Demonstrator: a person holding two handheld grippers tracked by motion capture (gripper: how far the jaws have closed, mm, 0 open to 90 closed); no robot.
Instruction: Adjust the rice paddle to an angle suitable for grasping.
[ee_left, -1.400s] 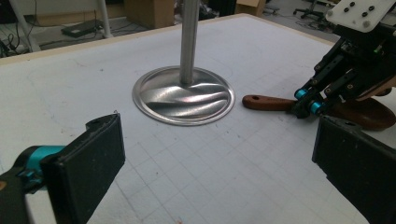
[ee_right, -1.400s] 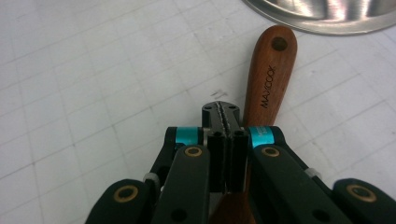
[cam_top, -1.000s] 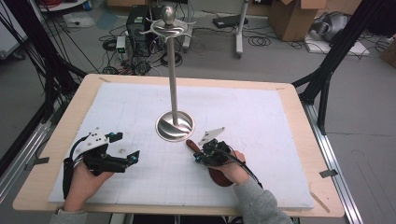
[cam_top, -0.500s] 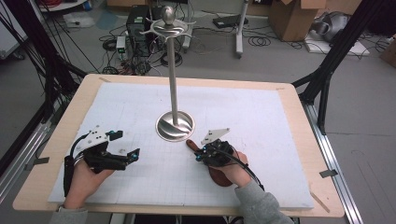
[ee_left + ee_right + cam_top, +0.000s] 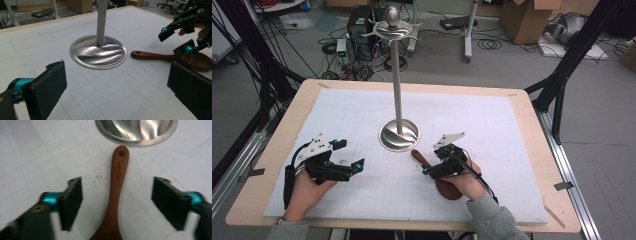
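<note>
Wooden spoon (image 5: 432, 167), smooth and reddish-brown, lies on my white gridded mat (image 5: 512, 150) beside the steel stand's (image 5: 399, 135) round base. My left gripper (image 5: 115, 87) hangs spread. My right gripper (image 5: 117, 202), pressed together earlier, has just been opening, straddling the handle untouched.

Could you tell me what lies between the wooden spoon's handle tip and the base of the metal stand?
Nothing: only bare white mat separates the spoon from the stand's base, as the right gripper view shows.
</note>
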